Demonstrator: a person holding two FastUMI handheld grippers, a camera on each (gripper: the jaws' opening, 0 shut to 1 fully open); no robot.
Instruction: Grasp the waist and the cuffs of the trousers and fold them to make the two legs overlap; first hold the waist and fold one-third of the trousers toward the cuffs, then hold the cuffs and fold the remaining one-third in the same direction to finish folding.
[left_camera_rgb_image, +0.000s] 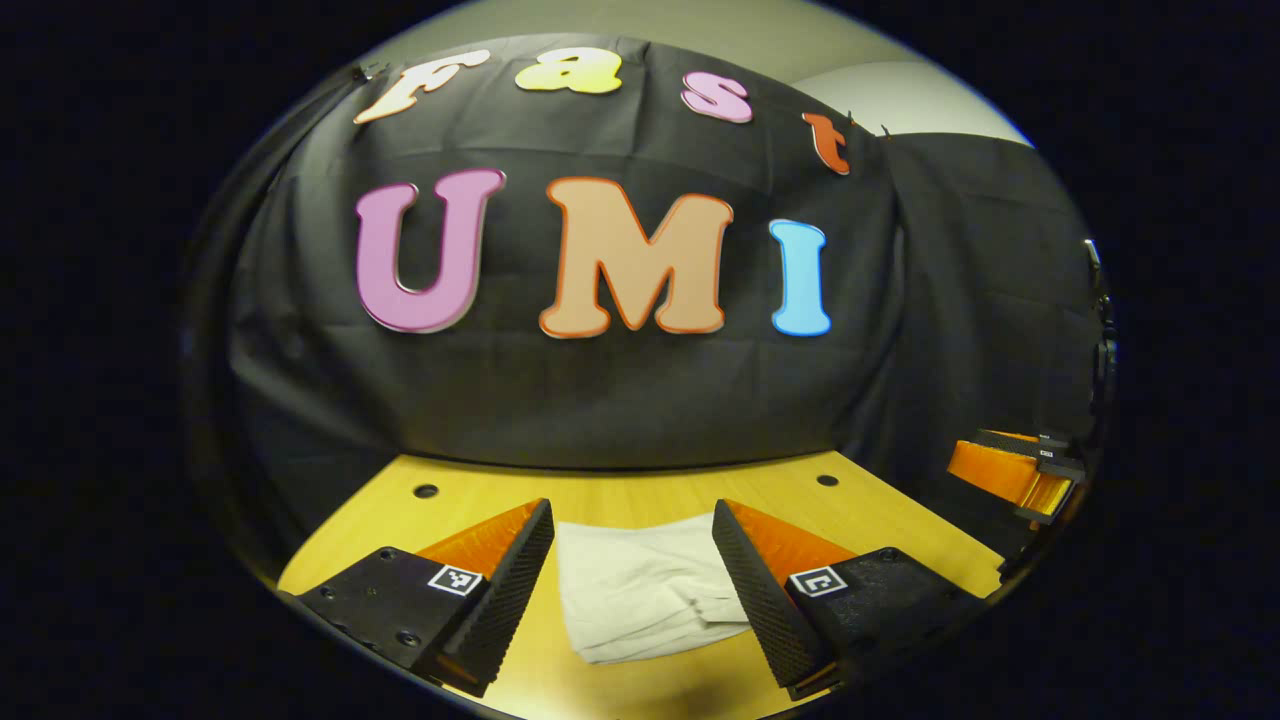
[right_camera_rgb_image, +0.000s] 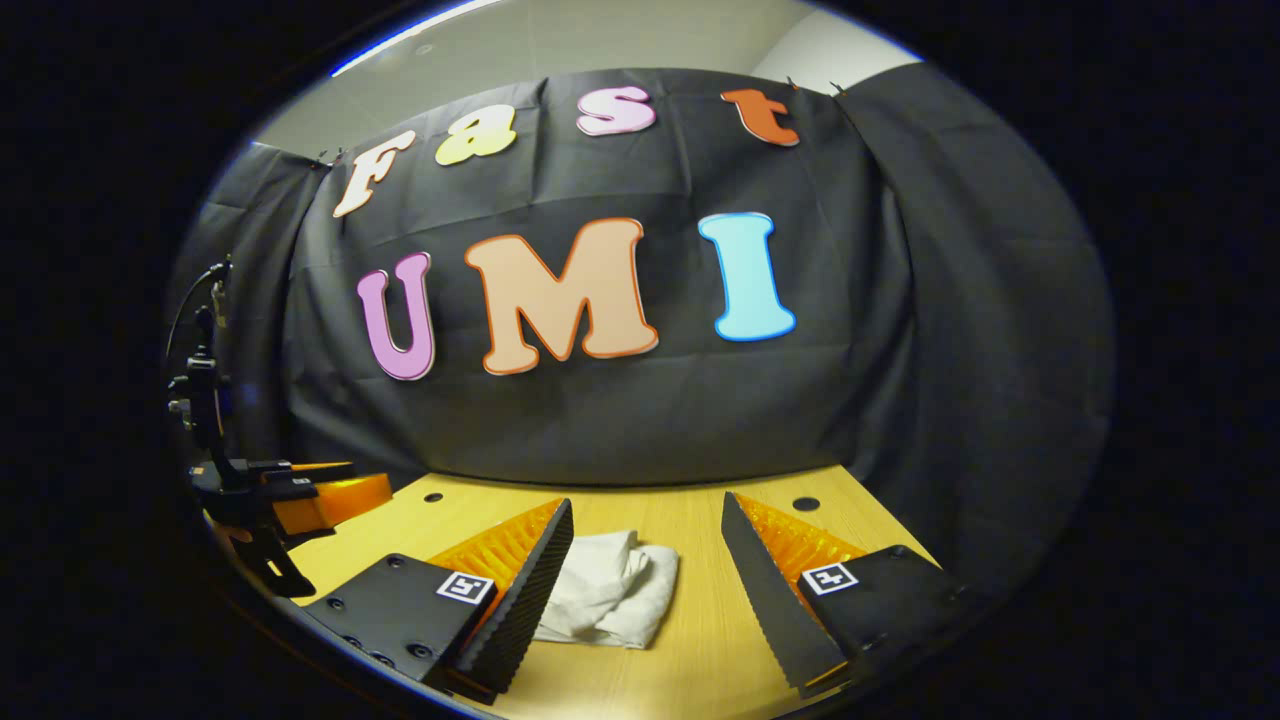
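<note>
Trousers lie as a compact bundle, low centre, on the worktop, folding apparently done; left tool and right tool both released, grasping nothing.

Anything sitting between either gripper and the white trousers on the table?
Nothing visible. In the left gripper view the folded white cloth trousers lie on the yellow wooden table straight ahead of the open left gripper. In the right gripper view, only bare tabletop separates the open right gripper from the trousers.
</note>
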